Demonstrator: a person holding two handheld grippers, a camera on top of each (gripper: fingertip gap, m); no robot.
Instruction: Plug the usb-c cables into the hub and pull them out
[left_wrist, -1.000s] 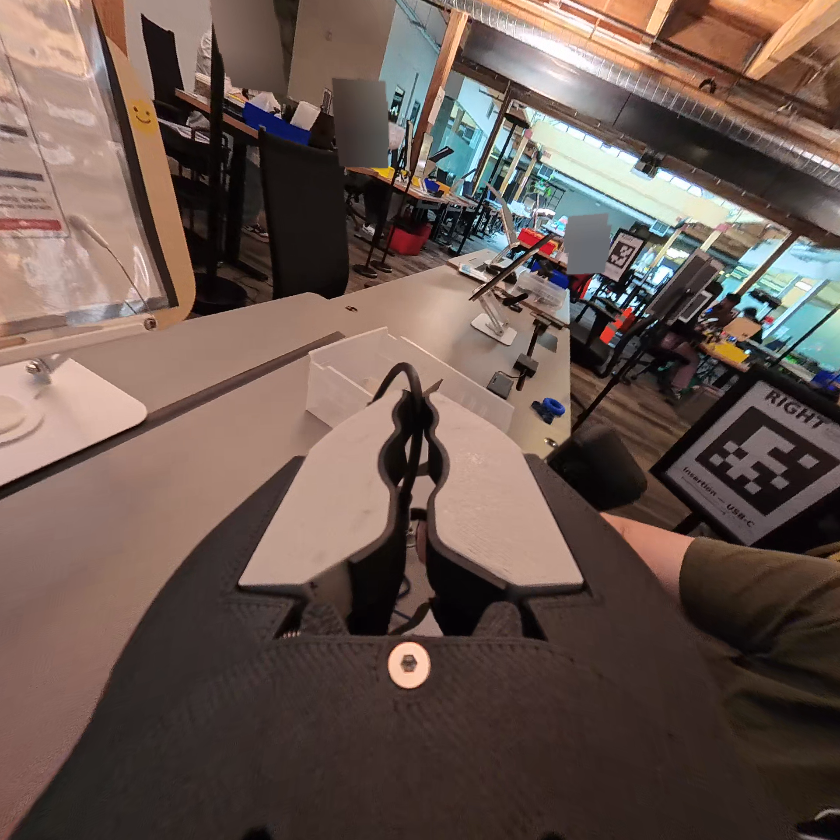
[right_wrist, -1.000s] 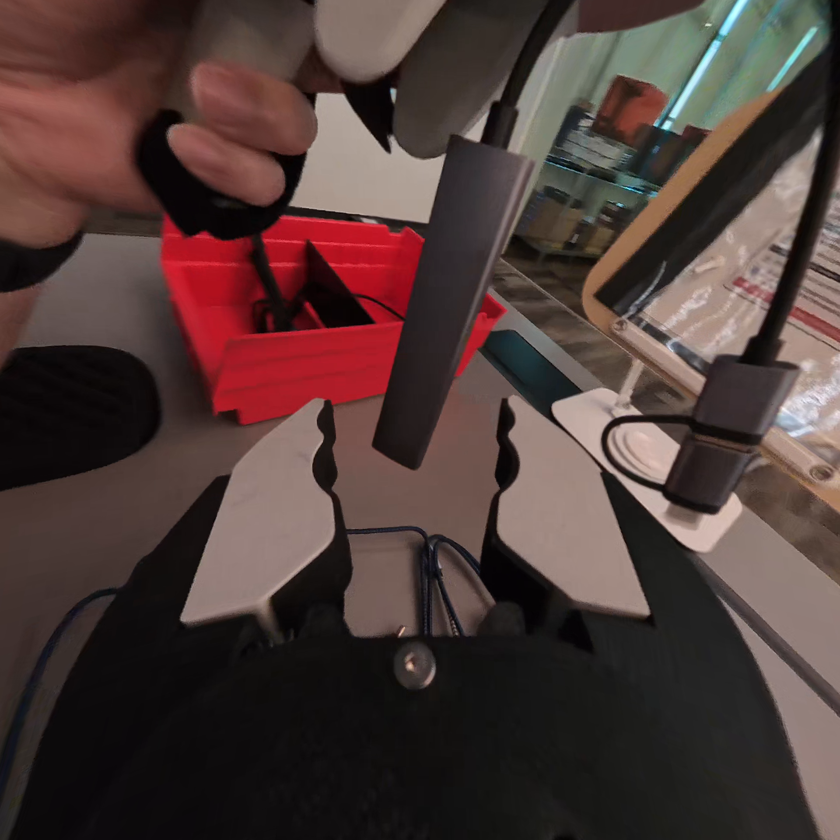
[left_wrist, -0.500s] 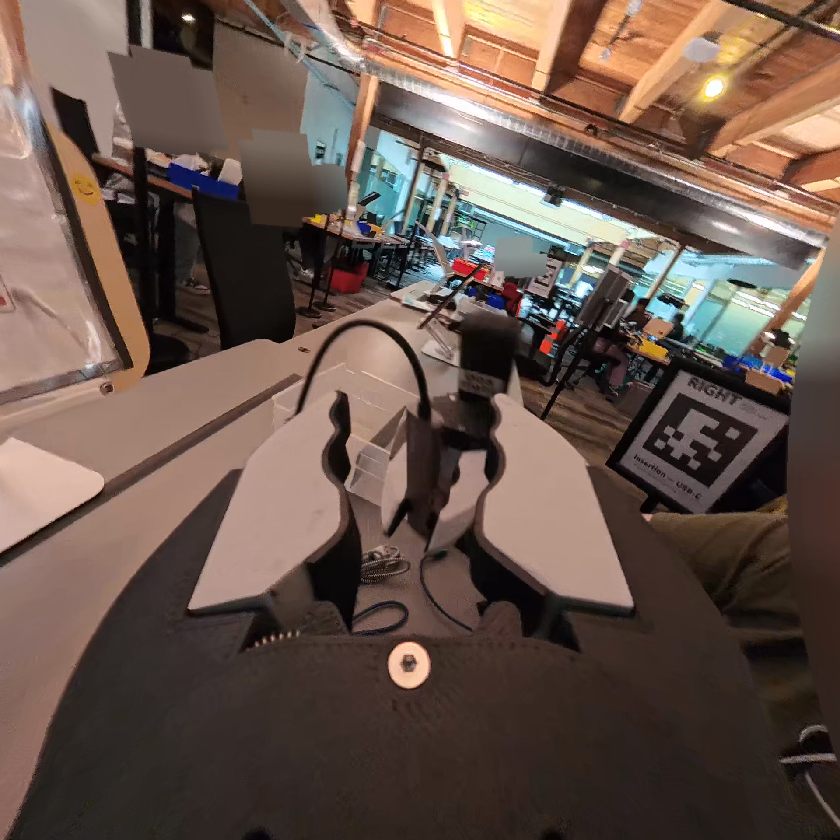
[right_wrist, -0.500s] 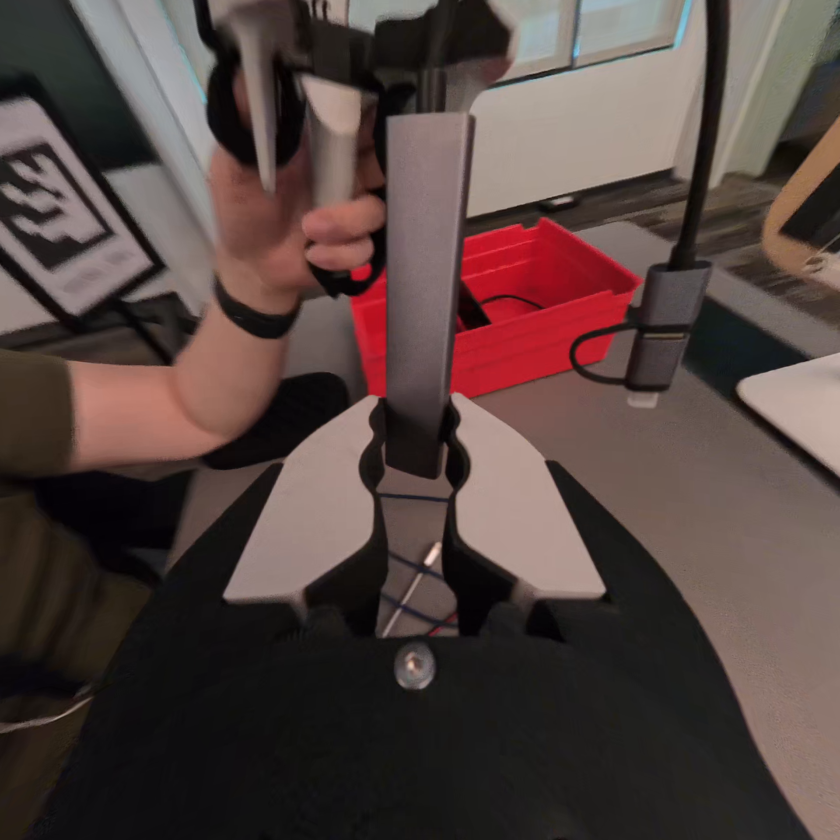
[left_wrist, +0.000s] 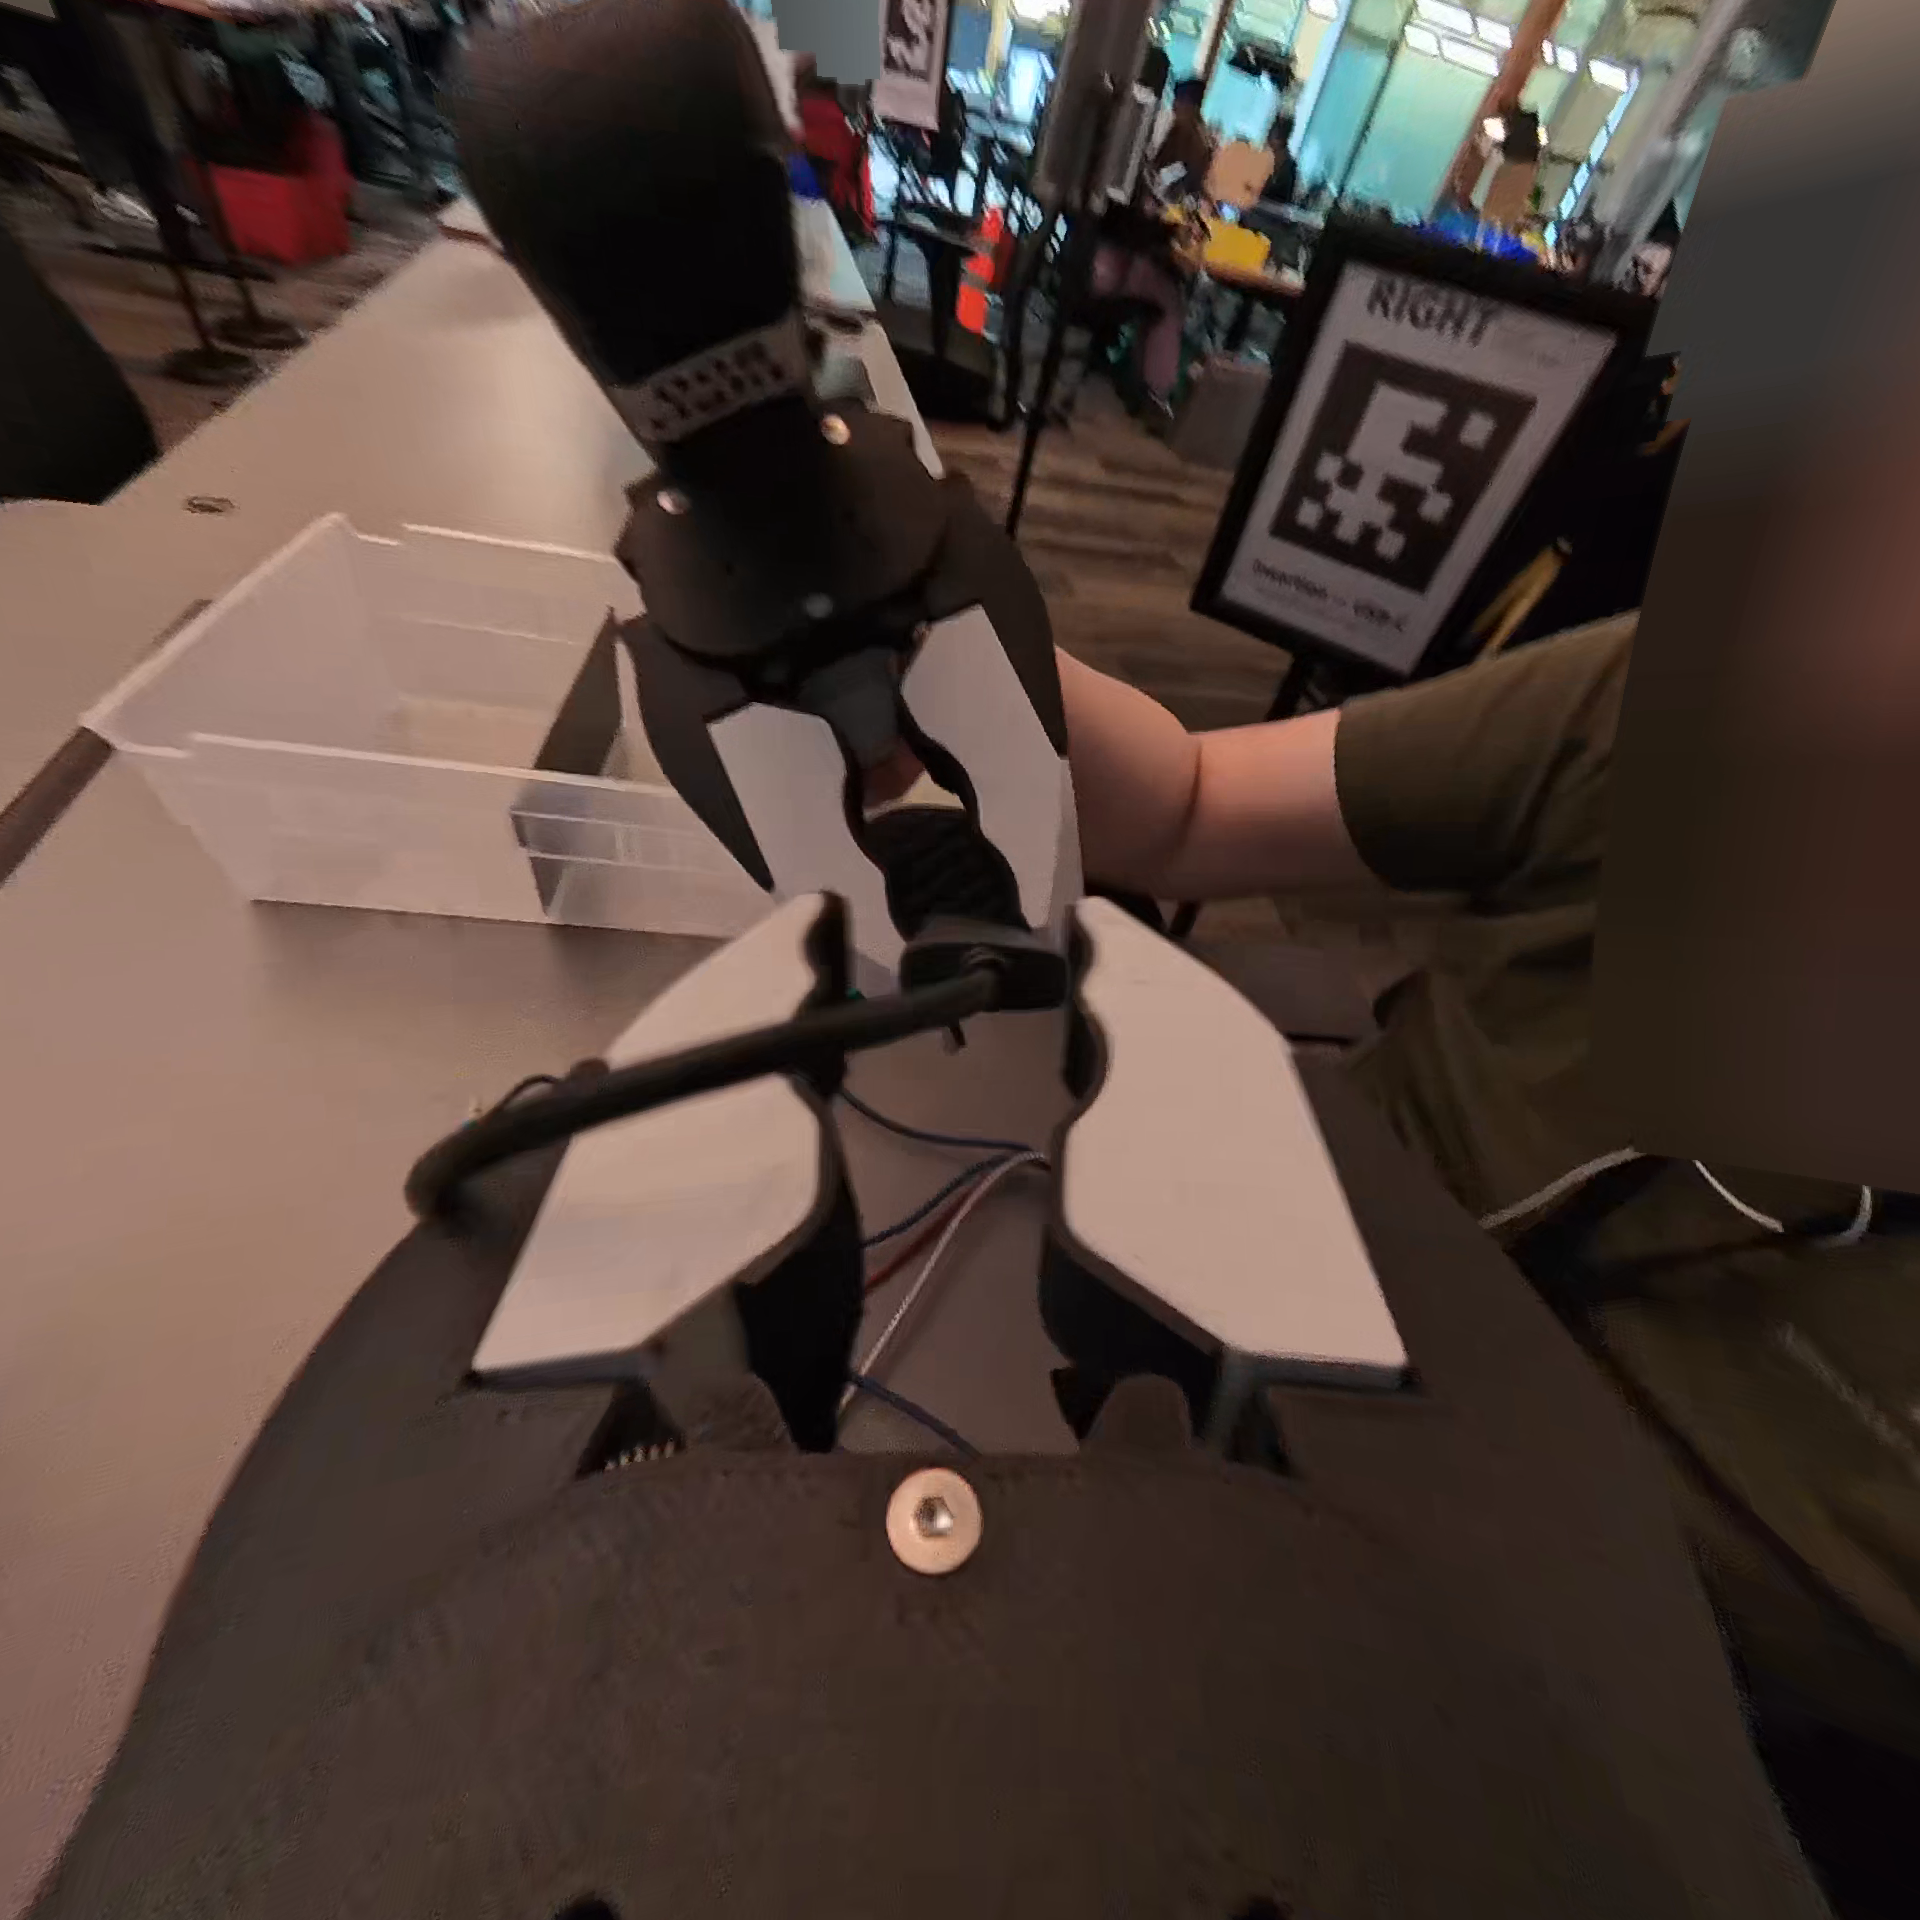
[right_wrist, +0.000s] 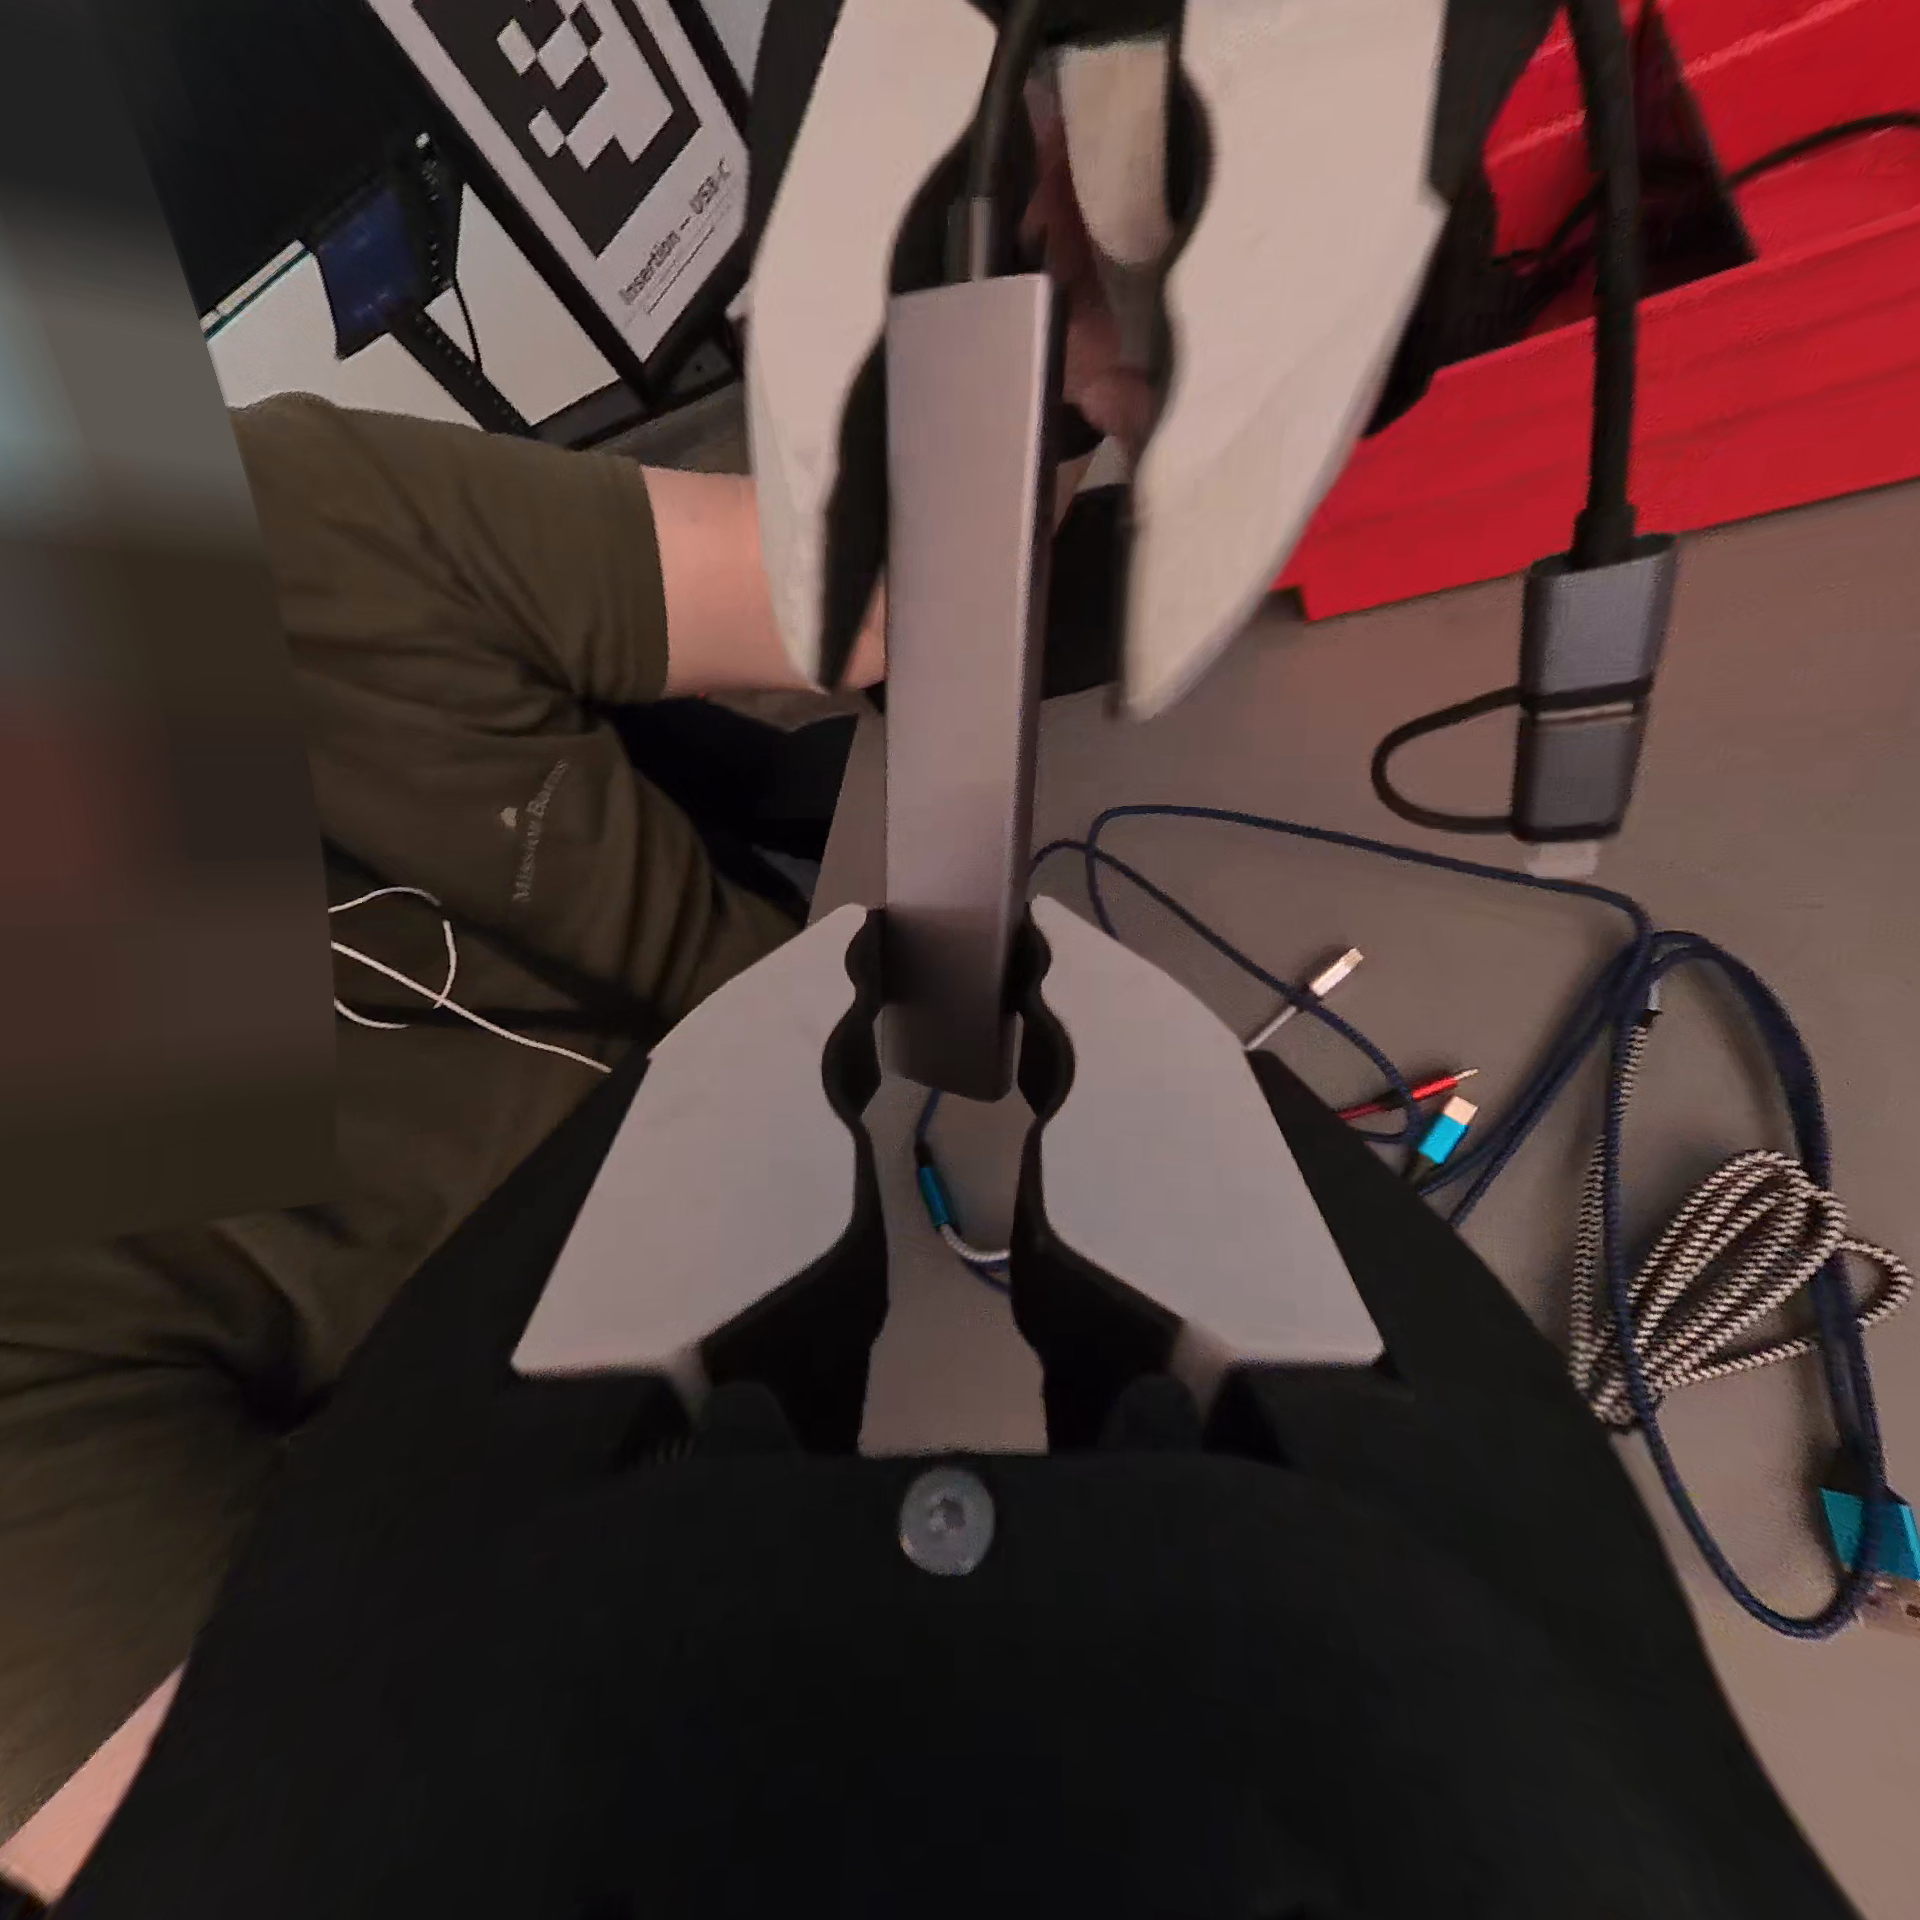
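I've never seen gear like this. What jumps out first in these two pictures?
Dead centre of the right wrist view, a slim grey hub stands upright, its lower end pinched in the right gripper. The left gripper, jaws spread, hangs over its top. Behind sits a red bin; braided cables sprawl on the table.

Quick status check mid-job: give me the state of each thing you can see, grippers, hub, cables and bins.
Right gripper: shut on the hub's lower end.
Hub: held upright above the table, no USB-C cable visibly plugged in.
Left gripper: open, fingers either side of the hub's top.
Hub's black cable: draped over the left gripper's finger.
Grey adapter: dangling on that cable.
Braided cables: loose on the table, unplugged.
Red bin: holds a black cable.
Clear bin: looks empty.
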